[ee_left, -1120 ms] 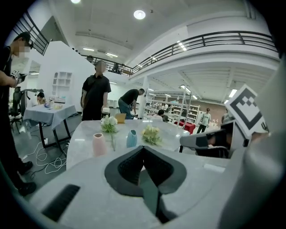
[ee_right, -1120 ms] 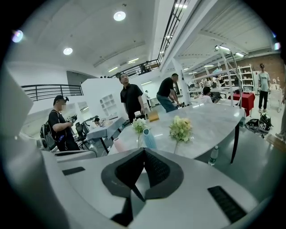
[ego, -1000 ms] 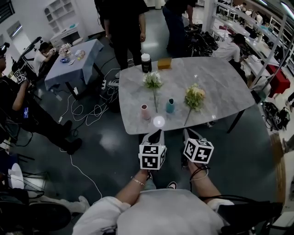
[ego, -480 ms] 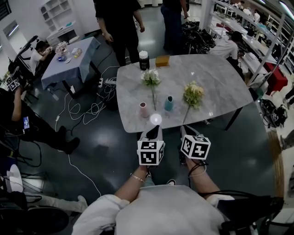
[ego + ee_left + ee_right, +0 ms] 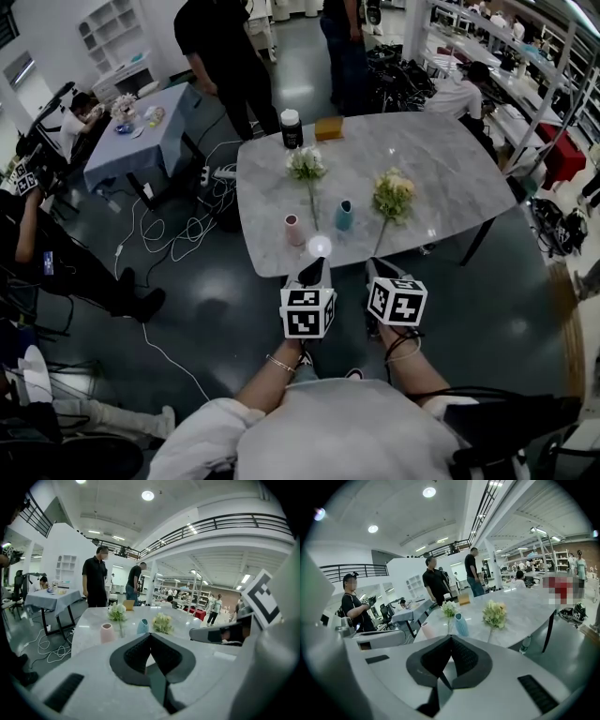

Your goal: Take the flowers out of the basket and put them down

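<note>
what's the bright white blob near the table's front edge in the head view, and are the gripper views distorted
Head view: the blob looks like ceiling-light glare on the glossy table, blown out to white. Left gripper view: strong fisheye, the balcony railing bows, corners go black. Right gripper view: same curve and dark corners, ceiling lamp overexposed.

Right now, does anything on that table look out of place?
Nothing spilled or broken. Oddly, the white flowers and yellow flowers lie flat on the table while the pink vase and blue vase stand upright, flowerless.
</note>
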